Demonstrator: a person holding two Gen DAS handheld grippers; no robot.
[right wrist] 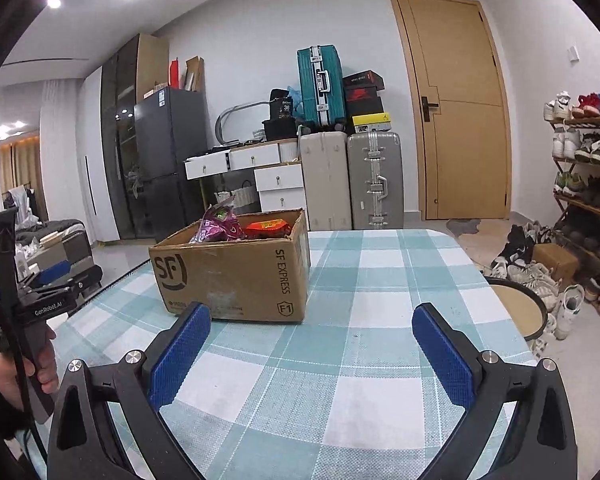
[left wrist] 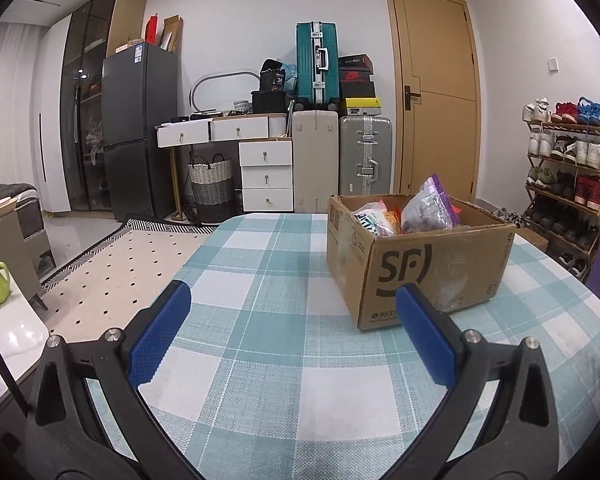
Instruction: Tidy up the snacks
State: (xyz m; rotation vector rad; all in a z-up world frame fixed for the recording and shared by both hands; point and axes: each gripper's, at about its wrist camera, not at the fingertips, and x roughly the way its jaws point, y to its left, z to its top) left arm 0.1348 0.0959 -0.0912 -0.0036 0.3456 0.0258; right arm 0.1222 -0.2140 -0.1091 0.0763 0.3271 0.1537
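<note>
An open cardboard SF box (left wrist: 416, 264) stands on the checked tablecloth (left wrist: 268, 320). It also shows in the right wrist view (right wrist: 232, 272). Snack packets fill it: a purple bag (left wrist: 430, 206), a white and orange packet (left wrist: 374, 216), a purple packet (right wrist: 218, 226) and an orange-red packet (right wrist: 266, 226). My left gripper (left wrist: 294, 294) is open and empty, low over the table, the box ahead to its right. My right gripper (right wrist: 312, 314) is open and empty, the box ahead to its left.
The left gripper's body and the hand holding it (right wrist: 40, 308) show at the right wrist view's left edge. A round stool (right wrist: 516, 308) stands beside the table's right edge. A shoe rack (left wrist: 568, 176), suitcases (left wrist: 364, 156), a drawer unit (left wrist: 266, 172) and a fridge (left wrist: 136, 132) line the walls.
</note>
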